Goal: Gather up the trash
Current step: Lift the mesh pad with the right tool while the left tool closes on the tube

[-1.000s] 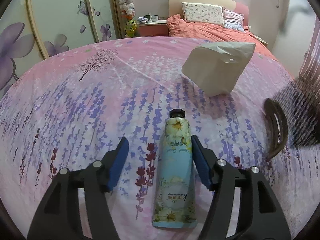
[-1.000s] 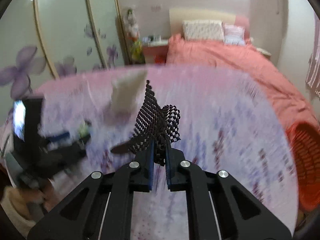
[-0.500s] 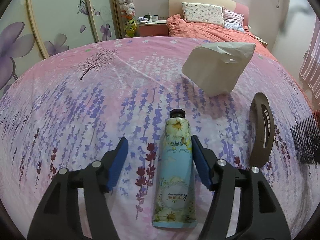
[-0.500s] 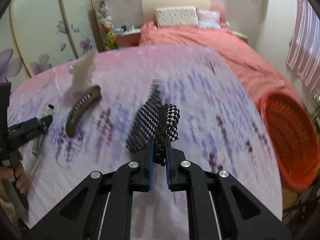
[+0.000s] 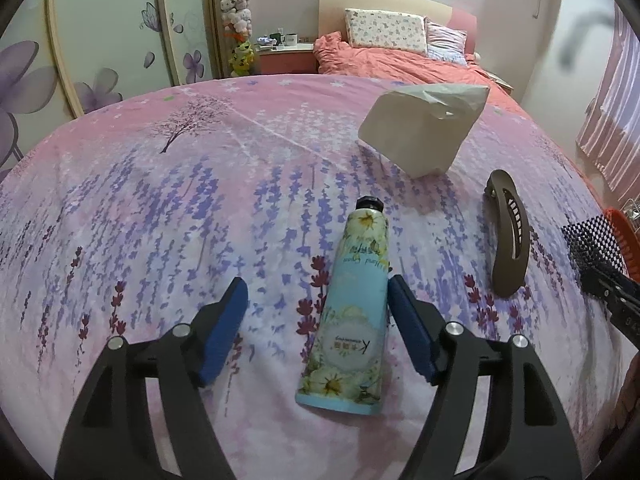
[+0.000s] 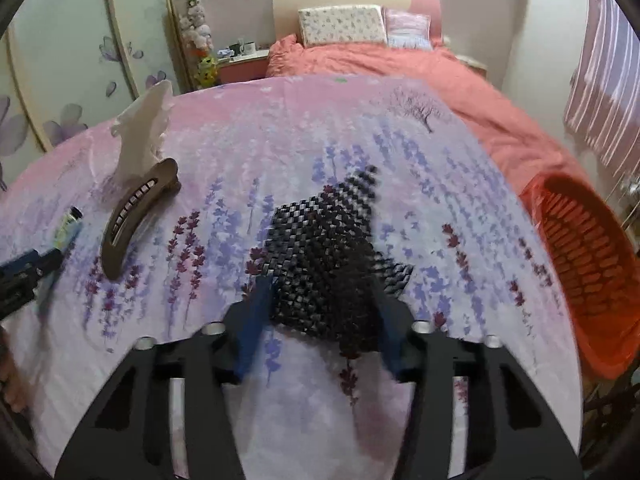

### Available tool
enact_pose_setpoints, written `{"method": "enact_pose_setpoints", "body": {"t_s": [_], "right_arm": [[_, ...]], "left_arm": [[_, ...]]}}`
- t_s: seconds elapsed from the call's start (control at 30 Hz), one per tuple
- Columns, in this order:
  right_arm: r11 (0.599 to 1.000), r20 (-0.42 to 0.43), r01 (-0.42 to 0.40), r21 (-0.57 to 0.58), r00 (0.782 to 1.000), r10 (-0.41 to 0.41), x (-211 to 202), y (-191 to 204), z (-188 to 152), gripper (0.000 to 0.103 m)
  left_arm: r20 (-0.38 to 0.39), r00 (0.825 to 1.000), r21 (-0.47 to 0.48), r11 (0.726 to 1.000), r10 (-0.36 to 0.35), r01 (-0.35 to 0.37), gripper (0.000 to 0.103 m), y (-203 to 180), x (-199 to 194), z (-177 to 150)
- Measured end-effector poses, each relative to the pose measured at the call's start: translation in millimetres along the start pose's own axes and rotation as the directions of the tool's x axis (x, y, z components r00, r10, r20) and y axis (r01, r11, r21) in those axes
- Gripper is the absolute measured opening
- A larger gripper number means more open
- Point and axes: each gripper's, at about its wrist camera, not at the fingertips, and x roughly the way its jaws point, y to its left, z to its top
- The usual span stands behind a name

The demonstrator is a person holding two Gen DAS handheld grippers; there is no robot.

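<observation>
A light blue flowered hand cream tube (image 5: 352,304) lies on the lavender-print bedspread (image 5: 200,200), cap away from me. My left gripper (image 5: 316,284) straddles it with its jaws opening; the right pad is at the tube's side, the left pad well clear. My right gripper (image 6: 322,292) is low over the bedspread, jaws opening, with a black checkered mesh piece (image 6: 328,252) lying loose between the pads. The same mesh (image 5: 592,240) shows at the right edge of the left wrist view. An orange basket (image 6: 588,264) stands off the bed's right side.
A brown hair clip (image 5: 508,236) lies right of the tube, and shows again as the hair clip (image 6: 132,216) left of the mesh. A white bag (image 5: 424,124) stands behind it. A wardrobe, a nightstand and a second bed are beyond.
My right gripper swung right and came down to the bedspread with the mesh; its jaws parted and the mesh slumped onto the cloth. My left jaws widened slightly around the tube.
</observation>
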Motion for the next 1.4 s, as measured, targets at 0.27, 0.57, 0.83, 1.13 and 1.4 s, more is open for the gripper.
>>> {"method": "enact_pose_setpoints", "body": {"t_s": [0.27, 0.57, 0.83, 1.13, 1.4], "right_arm": [[0.999, 0.007, -0.003, 0.034, 1.000, 0.003, -1.8, -13.1, -1.0, 0.027], [0.995, 0.005, -0.055, 0.080, 0.998, 0.055, -2.3, -24.5, -4.0, 0.029], [0.990, 0.009, -0.089, 0.106, 0.996, 0.089, -5.4, -31.1, -6.1, 0.029], [0.995, 0.003, -0.063, 0.081, 0.998, 0.063, -6.3, -27.2, -5.5, 0.032], [0.994, 0.002, -0.076, 0.083, 0.997, 0.076, -6.4, -26.1, -4.2, 0.037]], "left_arm": [[-0.011, 1.000, 0.023, 0.999, 0.027, -0.027, 0.058, -14.5, 8.9, 9.4], [-0.011, 0.999, 0.028, 0.999, 0.036, -0.035, 0.057, -19.1, 10.8, 9.9], [-0.012, 0.999, 0.025, 0.999, 0.034, -0.034, 0.057, -17.1, 10.3, 9.7], [-0.011, 0.999, 0.024, 0.999, 0.032, -0.032, 0.058, -16.4, 9.6, 8.9], [-0.016, 1.000, 0.059, 0.998, 0.006, -0.005, 0.064, -18.7, 11.4, 9.3]]}}
